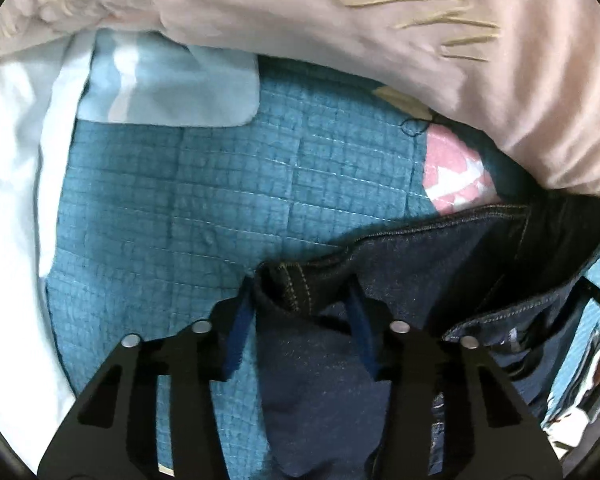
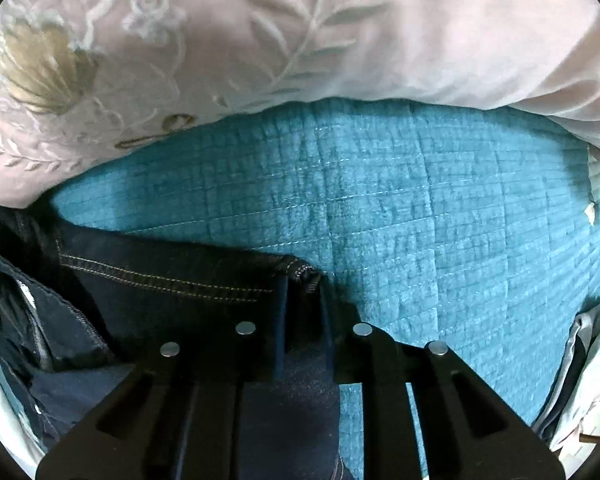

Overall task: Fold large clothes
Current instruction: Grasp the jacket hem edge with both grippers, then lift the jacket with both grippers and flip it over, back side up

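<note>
Both tongs grip dark denim jeans, the left tongs pinching a stitched corner, the right tongs clamped on another toward 12 o'clock, above a teal quilted bedspread, pink embroidered duvet beyond.

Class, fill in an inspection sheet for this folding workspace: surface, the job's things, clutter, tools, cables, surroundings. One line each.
Surface: teal quilt, stitched in squares, with a pink patch.
Job's things: dark jeans, one hemmed edge stretched between both tools.
Clutter: pale blue cloth and white fabric at the quilt's left; light garment at its right.
Tools: left tool has denim bunched between its fingers; right tool is shut on a hem corner.
Cables: nothing seen.
Surroundings: pink embroidered bedding along the far edge.
</note>
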### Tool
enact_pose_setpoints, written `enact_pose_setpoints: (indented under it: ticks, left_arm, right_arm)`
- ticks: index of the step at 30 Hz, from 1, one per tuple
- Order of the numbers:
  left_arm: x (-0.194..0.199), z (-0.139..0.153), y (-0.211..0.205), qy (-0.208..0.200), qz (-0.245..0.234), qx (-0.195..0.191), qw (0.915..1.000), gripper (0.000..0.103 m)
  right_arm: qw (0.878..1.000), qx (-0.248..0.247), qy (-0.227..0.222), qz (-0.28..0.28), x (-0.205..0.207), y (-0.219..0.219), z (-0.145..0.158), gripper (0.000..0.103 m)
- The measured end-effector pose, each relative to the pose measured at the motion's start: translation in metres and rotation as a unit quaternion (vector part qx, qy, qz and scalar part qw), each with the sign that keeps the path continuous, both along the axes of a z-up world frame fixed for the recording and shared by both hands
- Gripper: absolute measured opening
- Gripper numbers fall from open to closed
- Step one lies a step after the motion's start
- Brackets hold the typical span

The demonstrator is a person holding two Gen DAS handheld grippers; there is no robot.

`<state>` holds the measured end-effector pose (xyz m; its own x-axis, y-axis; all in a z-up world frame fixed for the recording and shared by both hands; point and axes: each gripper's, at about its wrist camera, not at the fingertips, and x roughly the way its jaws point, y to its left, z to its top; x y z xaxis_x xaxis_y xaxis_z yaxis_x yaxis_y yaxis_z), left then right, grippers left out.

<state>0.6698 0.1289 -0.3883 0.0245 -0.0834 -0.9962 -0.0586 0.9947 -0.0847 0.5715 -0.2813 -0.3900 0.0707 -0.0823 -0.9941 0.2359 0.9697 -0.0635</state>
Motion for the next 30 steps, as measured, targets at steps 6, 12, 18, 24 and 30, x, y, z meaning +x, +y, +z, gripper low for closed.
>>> enact_pose_setpoints:
  ticks: [6, 12, 18, 24, 30]
  left_arm:
    - [-0.015, 0.014, -0.002, -0.006, -0.008, 0.002, 0.9999, 0.012]
    - [-0.017, 0.036, -0.014, -0.022, -0.024, 0.020, 0.9993, 0.012]
    - [-0.031, 0.069, -0.039, -0.032, -0.033, 0.012, 0.9989, 0.011]
    - [-0.070, 0.102, -0.050, -0.036, -0.044, 0.011, 0.9983, 0.011]
    - [-0.104, 0.118, -0.041, -0.041, -0.044, 0.001, 0.9982, 0.011]
  right_arm:
    - [1.000, 0.012, -0.018, -0.006, -0.016, -0.004, 0.022, 0.007]
    - [0.999, 0.017, -0.030, 0.002, -0.019, -0.007, 0.047, 0.006]
    - [0.999, 0.014, -0.042, 0.013, -0.044, 0.005, 0.073, 0.005]
    - [0.998, 0.017, -0.052, 0.020, -0.063, 0.012, 0.099, 0.005]
    - [0.997, 0.021, -0.063, 0.028, -0.081, -0.003, 0.104, 0.005]
